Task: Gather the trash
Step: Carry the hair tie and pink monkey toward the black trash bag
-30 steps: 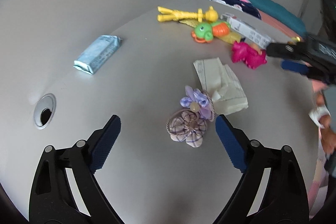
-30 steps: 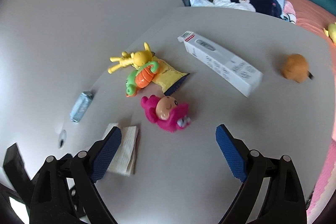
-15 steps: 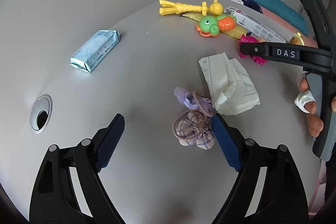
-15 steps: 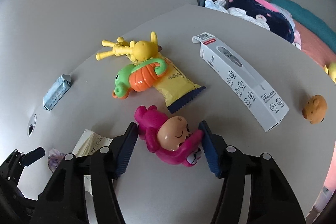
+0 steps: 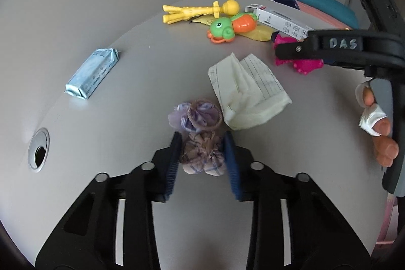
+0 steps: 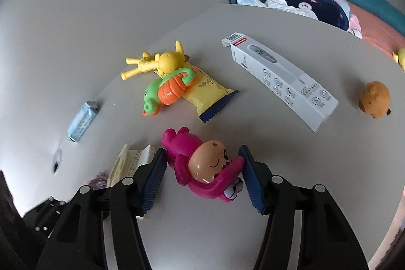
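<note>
Your left gripper (image 5: pixel 202 151) is closing on the plaid cloth pouch (image 5: pixel 202 158) — both blue pads press its sides, its purple frilled top (image 5: pixel 195 114) sticking out beyond the tips. Your right gripper (image 6: pixel 202 168) stands half-wide, clamped on the pink monkey toy (image 6: pixel 202 166); both pads touch it.

Just beyond the pouch lies folded lined paper (image 5: pixel 248 95), touching the frill. Well left, a pale blue wrapped packet (image 5: pixel 92 72). Farther out — yellow giraffe toy (image 6: pixel 157 63), green-and-orange chameleon toy (image 6: pixel 164 92) lying over a yellow wrapper (image 6: pixel 207 95), long white box (image 6: pixel 281 82), orange plush (image 6: pixel 374 99) apart at the right. All on the grey table (image 5: pixel 126 194).
</note>
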